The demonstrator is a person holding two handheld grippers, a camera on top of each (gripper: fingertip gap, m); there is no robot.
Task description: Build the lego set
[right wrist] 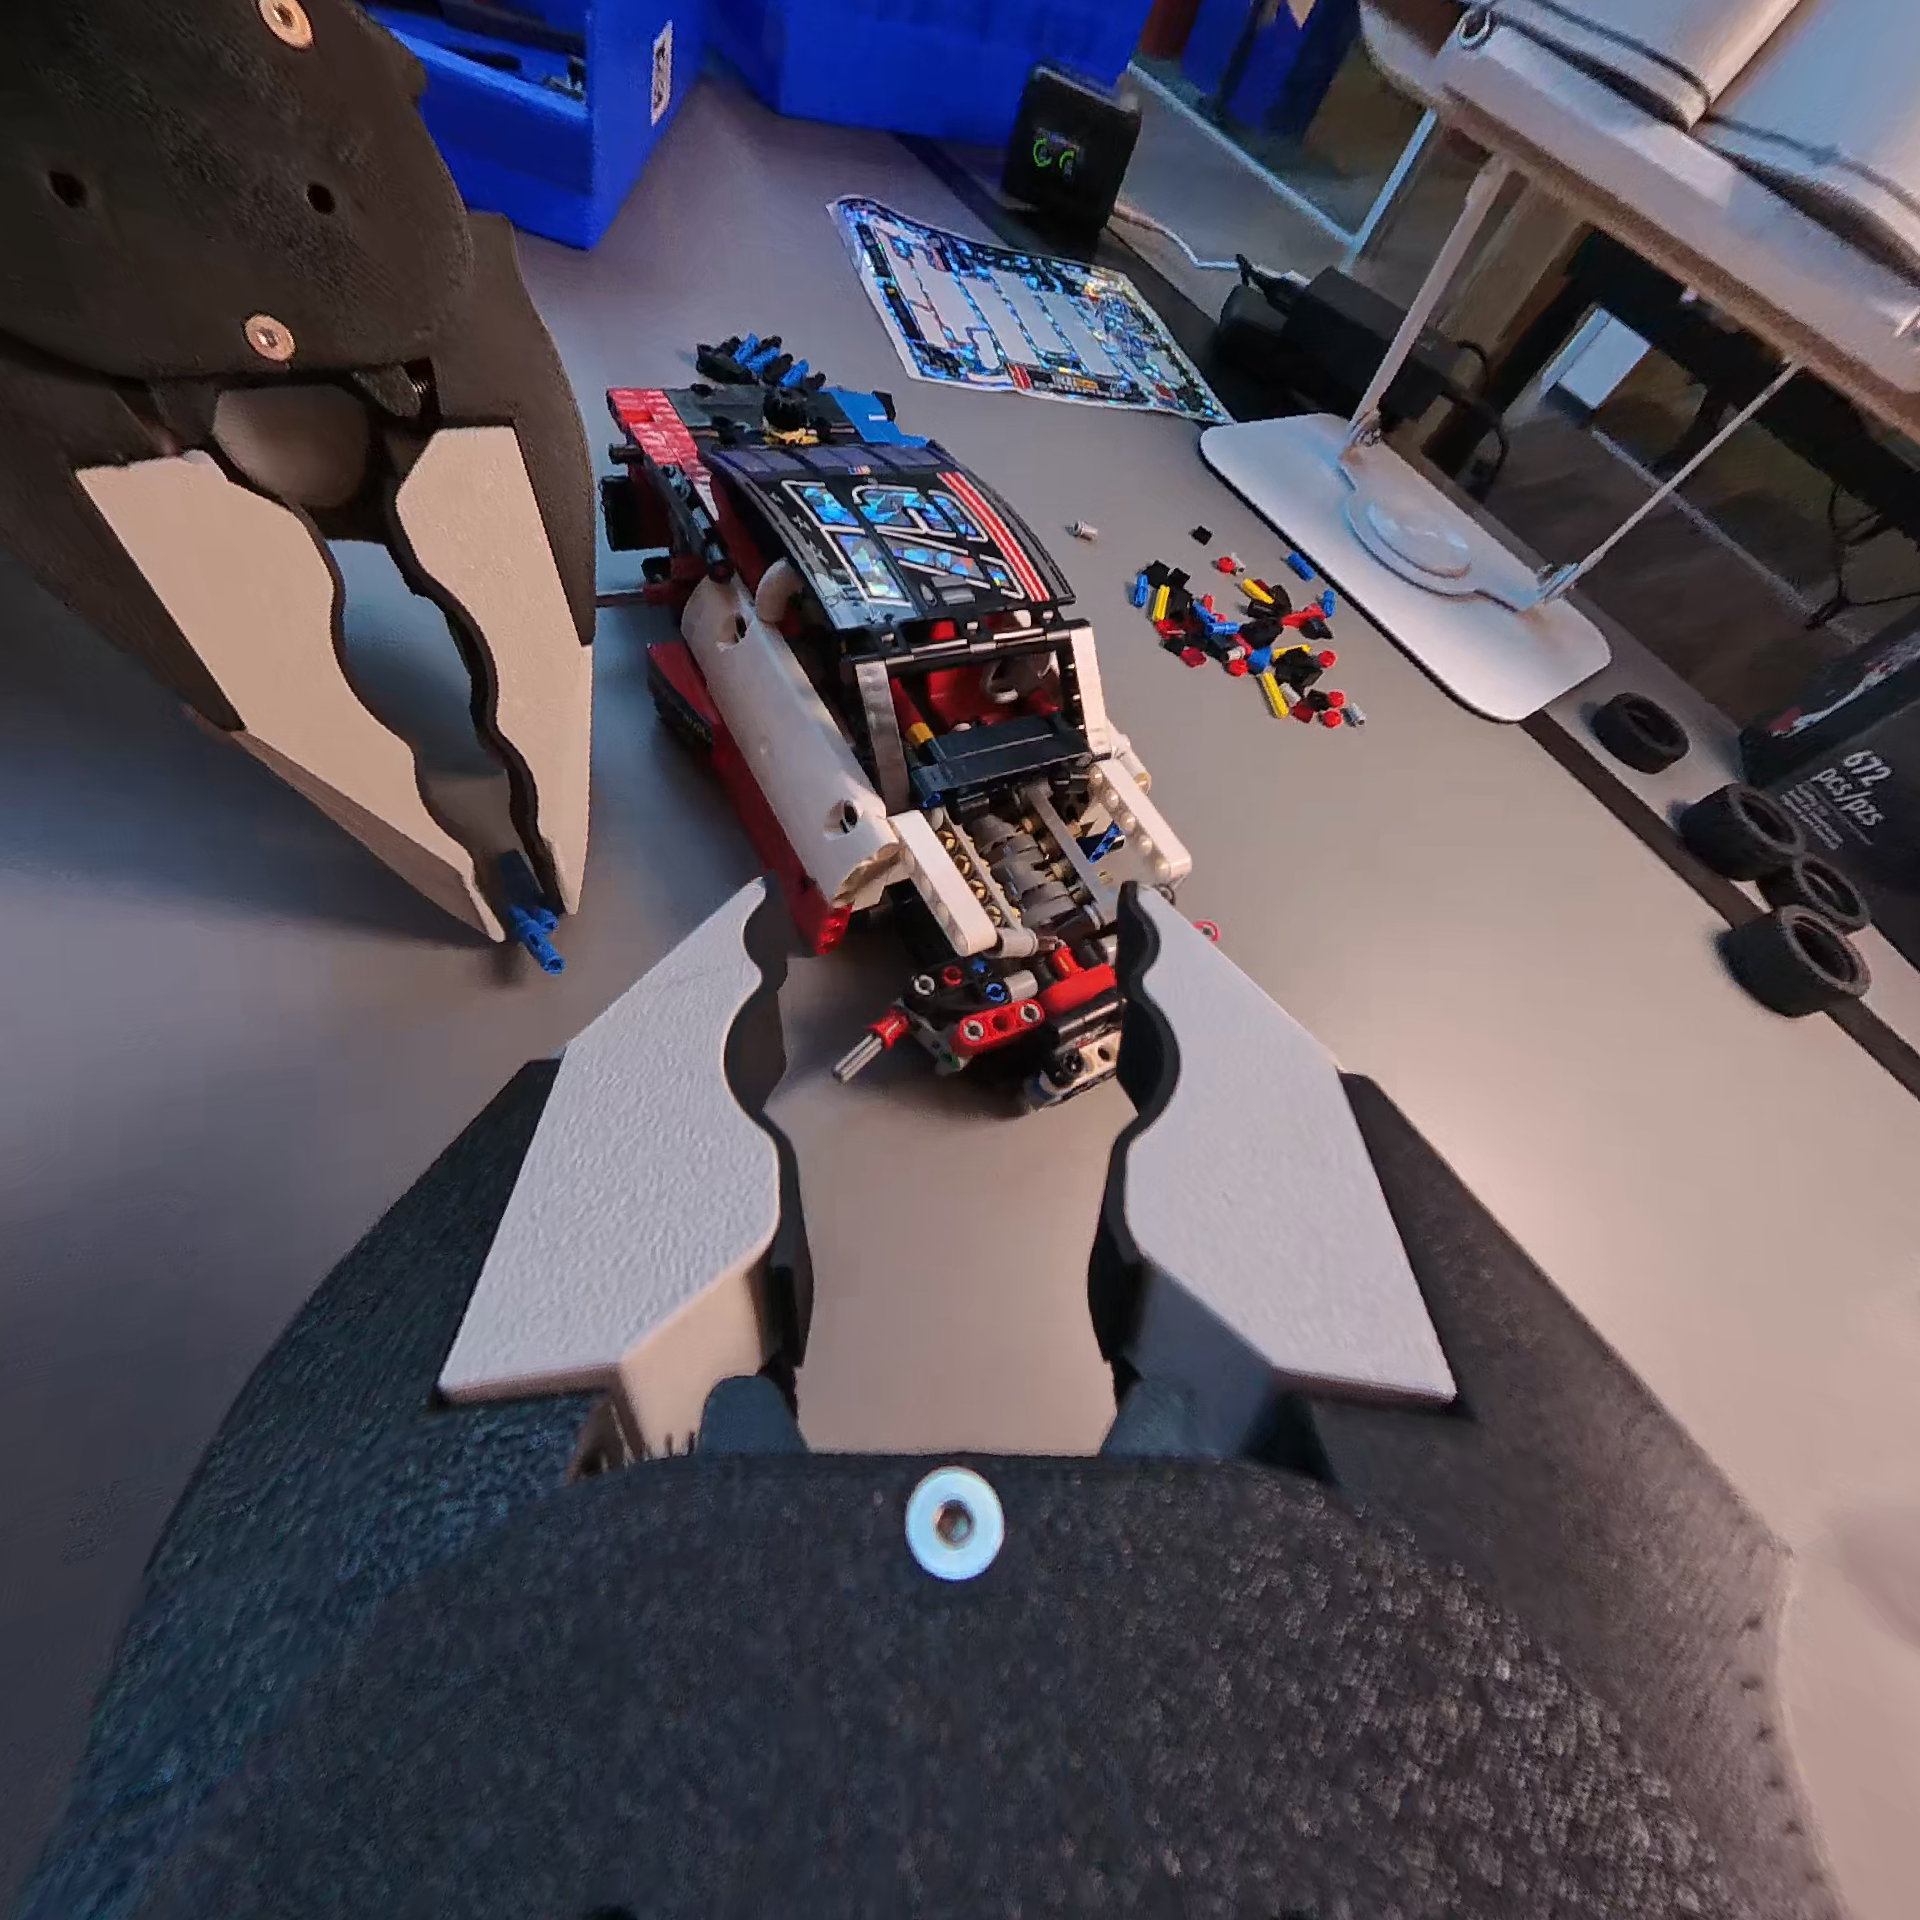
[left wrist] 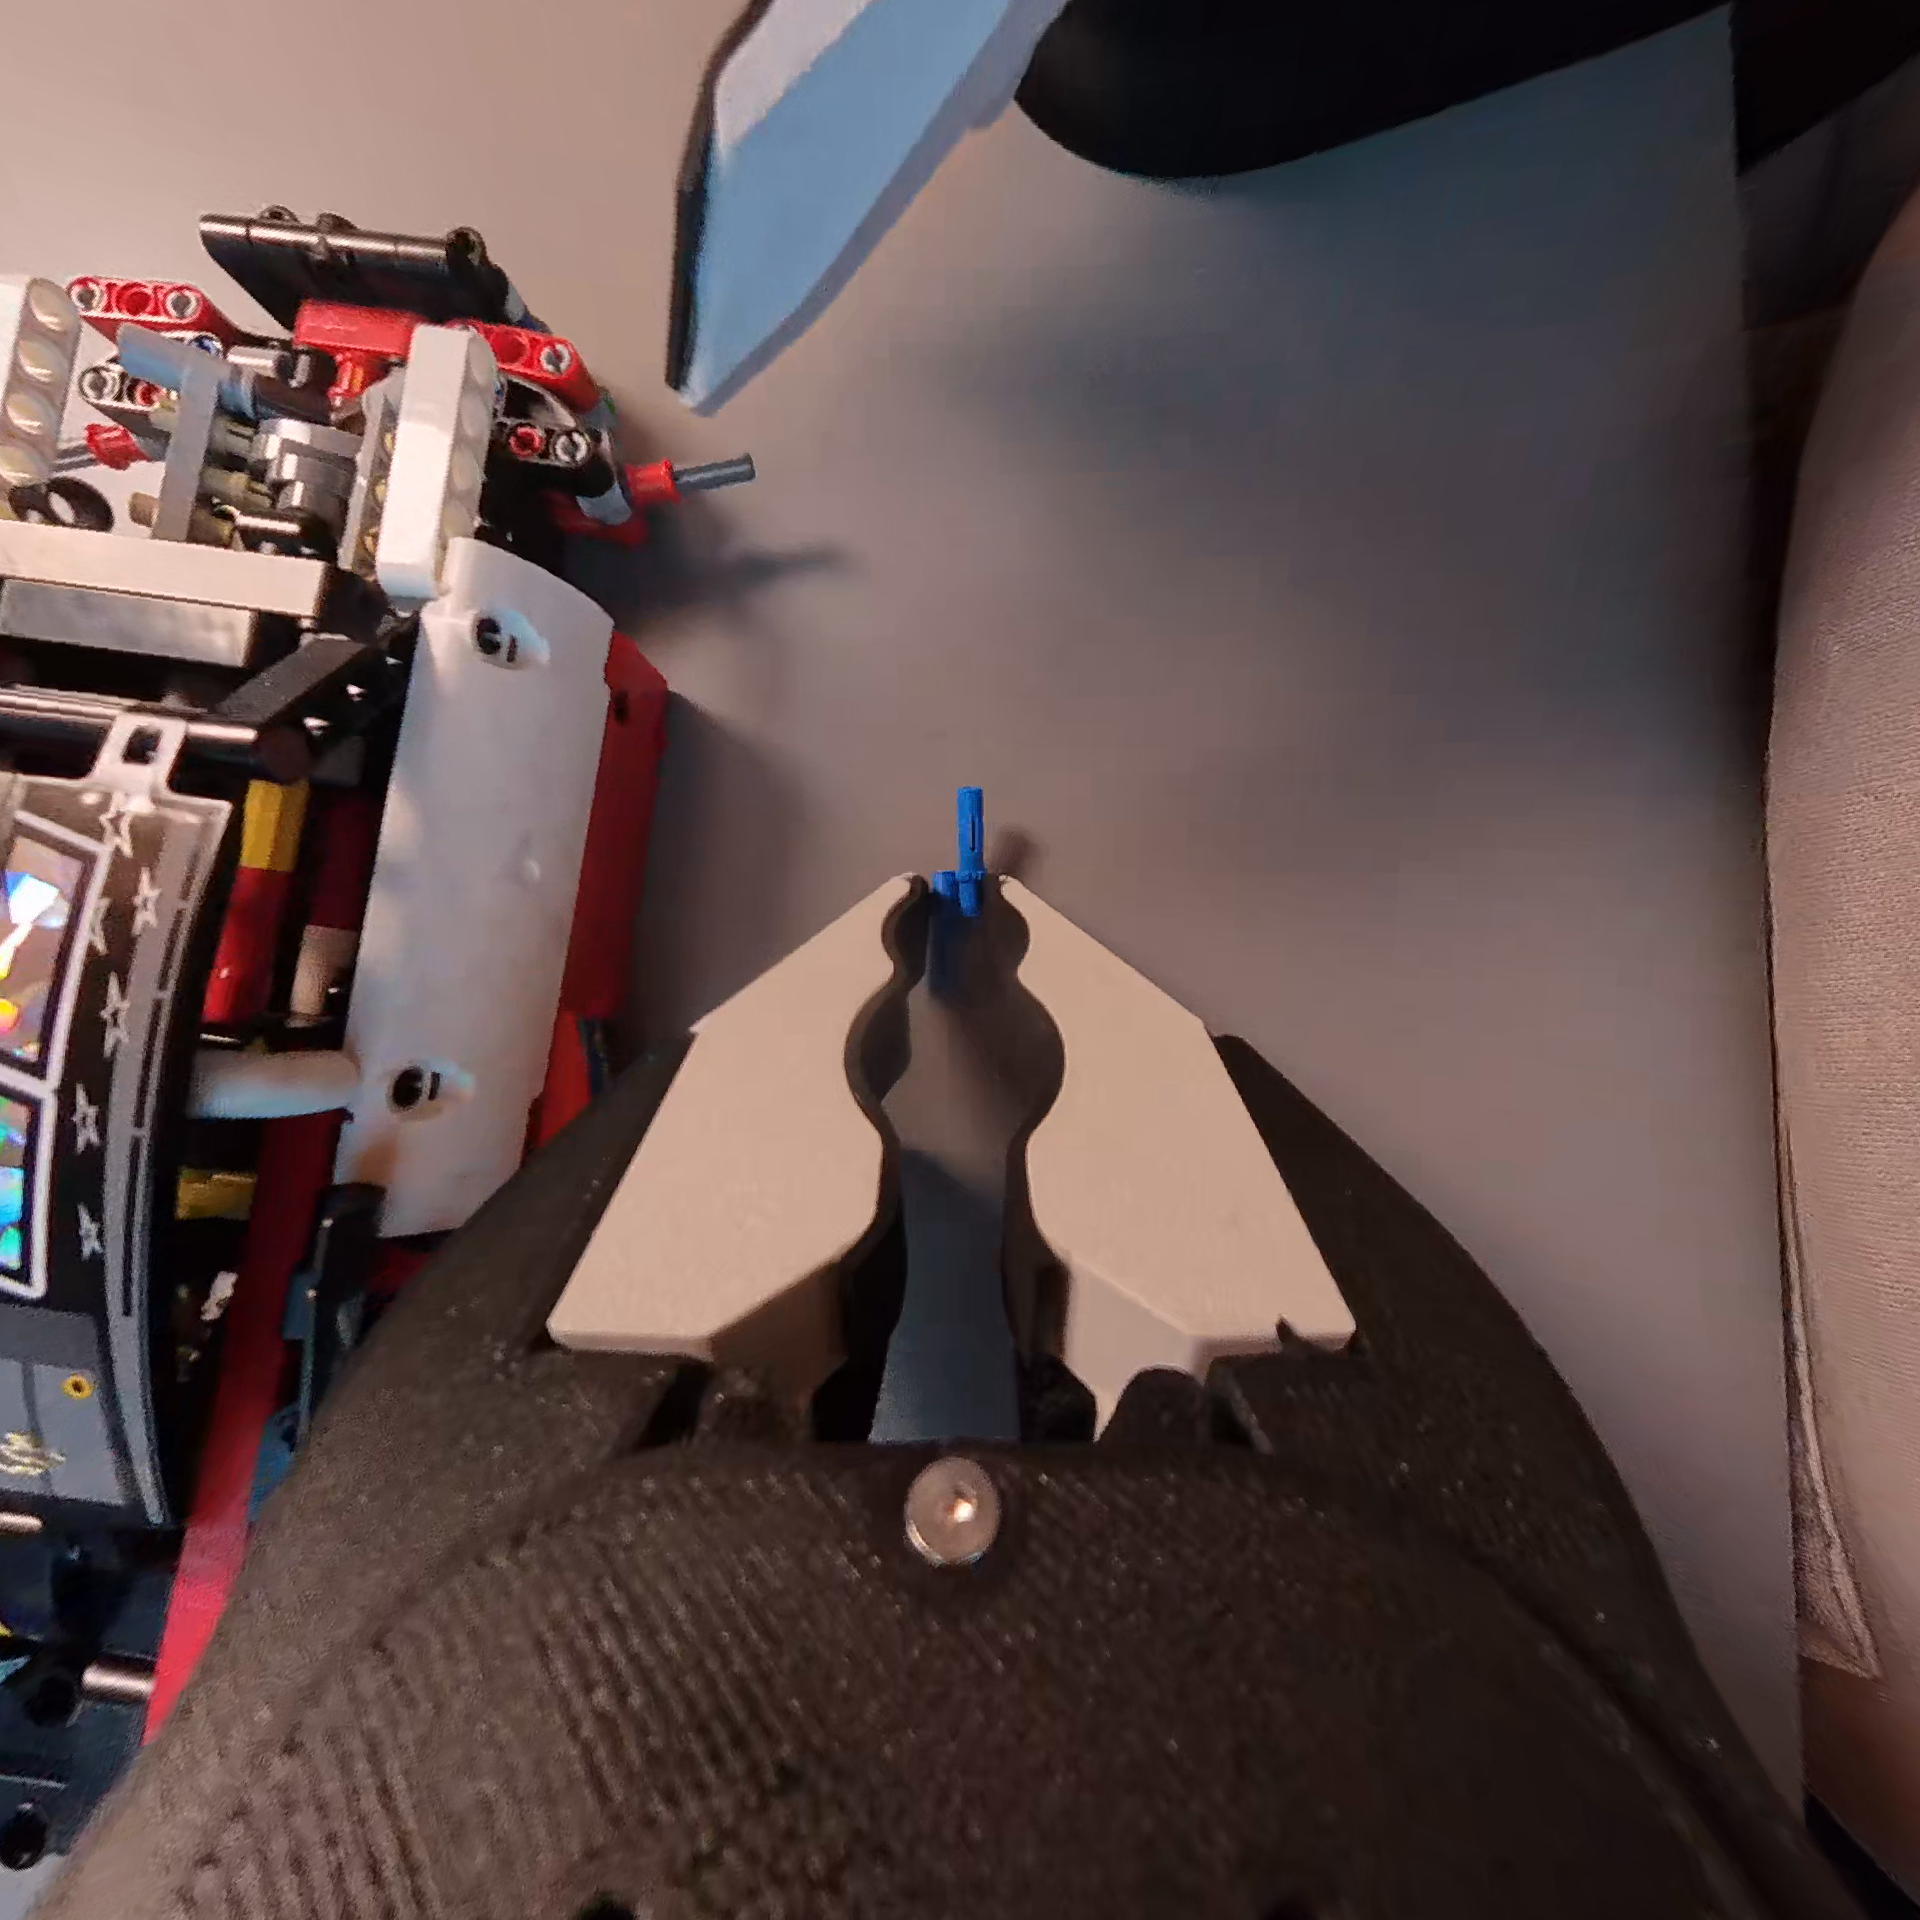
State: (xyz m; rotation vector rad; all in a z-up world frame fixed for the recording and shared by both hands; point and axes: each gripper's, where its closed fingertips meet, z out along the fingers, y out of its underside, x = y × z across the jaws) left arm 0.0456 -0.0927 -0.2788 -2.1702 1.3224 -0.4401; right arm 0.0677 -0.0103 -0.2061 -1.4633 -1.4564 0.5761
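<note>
Lego car (right wrist: 883, 707), a part-built red, white and black technic model with a shiny stickered roof, lies on the grey surface (right wrist: 1351, 1039) with its open mechanical end toward the right tongs (right wrist: 951, 914). In the left wrist view it sits just beside the left tongs (left wrist: 961, 883), on their left.

Left tongs: closed down on a small blue plastic connector pin (left wrist: 964, 862), gripped at its lower half, with the tip poking out past the fingertips and pointing at the surface. Right tongs: spread wide, empty, their tips framing the car's exposed gear end.

Handling, my read:
- Pin is tiny, rigid, light and slick. The grip is only at the very tips, so it could twist or pop out under side load. Push along its axis.
- Car is stiff along the white side panel (right wrist: 790, 707) and red lower beams. Brace it there.
- Avoid the grey axle stub (right wrist: 868, 1044) and the loose-looking front linkage; they look likely to flex or detach.
- Stickered roof is probably slippery, so a poor hold.

Also there: a pile of small mixed-colour loose parts (right wrist: 1247, 634) to the car's right, black rubber tyres (right wrist: 1777, 894) at the edge, a sticker sheet (right wrist: 1029, 301) beyond.
</note>
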